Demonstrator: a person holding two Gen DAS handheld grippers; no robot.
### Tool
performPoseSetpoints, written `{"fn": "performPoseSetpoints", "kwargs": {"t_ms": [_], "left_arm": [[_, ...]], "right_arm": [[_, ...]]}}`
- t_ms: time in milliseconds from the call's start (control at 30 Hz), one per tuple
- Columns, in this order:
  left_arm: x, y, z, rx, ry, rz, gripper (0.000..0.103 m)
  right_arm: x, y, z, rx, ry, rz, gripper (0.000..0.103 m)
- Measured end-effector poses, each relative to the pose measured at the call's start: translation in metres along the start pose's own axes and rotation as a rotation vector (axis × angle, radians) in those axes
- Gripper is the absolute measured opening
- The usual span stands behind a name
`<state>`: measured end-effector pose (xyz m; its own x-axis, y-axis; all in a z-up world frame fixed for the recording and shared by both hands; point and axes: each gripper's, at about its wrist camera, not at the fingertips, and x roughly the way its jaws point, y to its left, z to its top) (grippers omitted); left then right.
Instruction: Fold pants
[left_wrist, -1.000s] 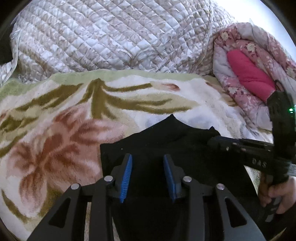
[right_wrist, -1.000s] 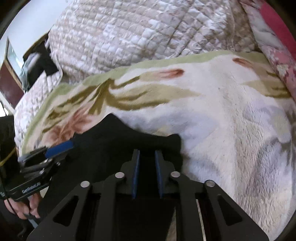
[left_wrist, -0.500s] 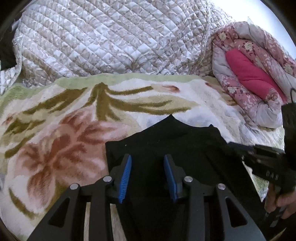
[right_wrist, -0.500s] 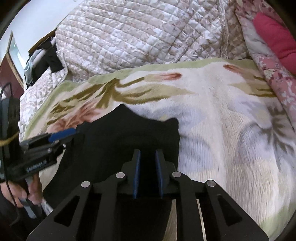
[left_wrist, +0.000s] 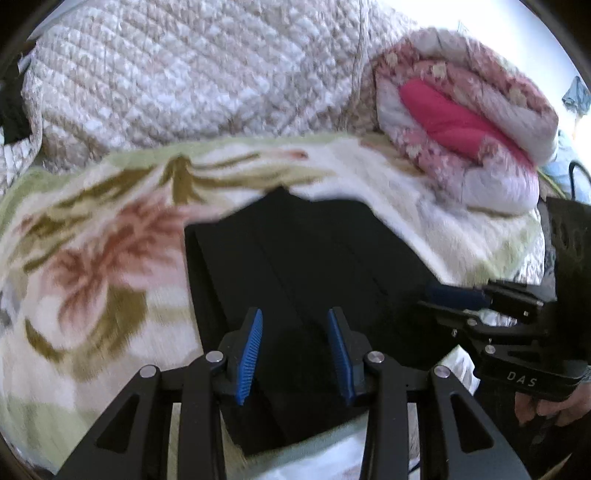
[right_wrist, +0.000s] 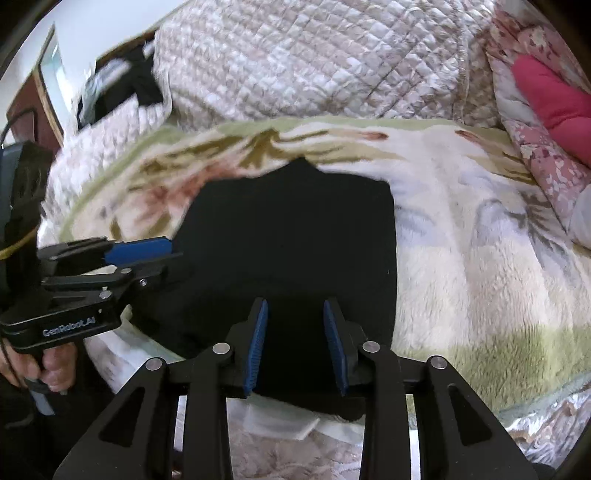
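Note:
The black pants (left_wrist: 295, 258) lie folded flat on a floral fleece blanket (left_wrist: 92, 266); they also show in the right wrist view (right_wrist: 291, 236). My left gripper (left_wrist: 294, 354) is open and empty, hovering over the near left part of the pants. My right gripper (right_wrist: 293, 343) is open and empty over the near right part. Each gripper shows in the other's view: the right one (left_wrist: 458, 299) at the pants' right edge, the left one (right_wrist: 147, 254) at their left edge.
A quilted beige cover (left_wrist: 192, 74) is heaped at the back. A rolled pink floral quilt (left_wrist: 461, 122) lies at the right. Dark clothes (right_wrist: 122, 85) and a wooden frame are at the far left. The bed's near edge runs below the pants.
The right gripper was shut on the pants' near edge and has opened and let go. Both grippers have pulled back and up, so more of the folded pants shows.

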<state>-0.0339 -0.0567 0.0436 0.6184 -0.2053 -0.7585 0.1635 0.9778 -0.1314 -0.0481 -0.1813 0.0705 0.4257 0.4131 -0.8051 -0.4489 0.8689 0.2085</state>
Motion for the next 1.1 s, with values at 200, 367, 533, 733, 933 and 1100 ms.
{"fn": "performPoseSetpoints", "kwargs": {"t_ms": [200, 367, 533, 733, 933, 1100], "left_arm": [[0.001, 0.009, -0.015, -0.036, 0.008, 0.027, 0.045], [0.003, 0.013, -0.018, -0.051, 0.009, 0.032, 0.050], [0.002, 0.017, -0.018, -0.061, 0.006, 0.029, 0.050], [0.001, 0.041, -0.014, -0.124, -0.002, 0.027, 0.050], [0.015, 0.059, -0.004, -0.202, 0.003, -0.044, 0.050], [0.028, 0.069, 0.004, -0.261, 0.007, -0.112, 0.056]], "right_arm": [[0.000, 0.006, -0.004, -0.029, -0.021, 0.001, 0.045], [0.001, 0.015, -0.008, -0.073, -0.033, -0.034, 0.049], [-0.005, 0.006, -0.002, -0.023, -0.020, -0.013, 0.049], [-0.004, -0.044, 0.007, 0.174, 0.000, 0.004, 0.050], [0.016, -0.070, 0.011, 0.329, 0.038, 0.131, 0.051], [0.029, -0.073, 0.024, 0.340, 0.023, 0.178, 0.053]]}}
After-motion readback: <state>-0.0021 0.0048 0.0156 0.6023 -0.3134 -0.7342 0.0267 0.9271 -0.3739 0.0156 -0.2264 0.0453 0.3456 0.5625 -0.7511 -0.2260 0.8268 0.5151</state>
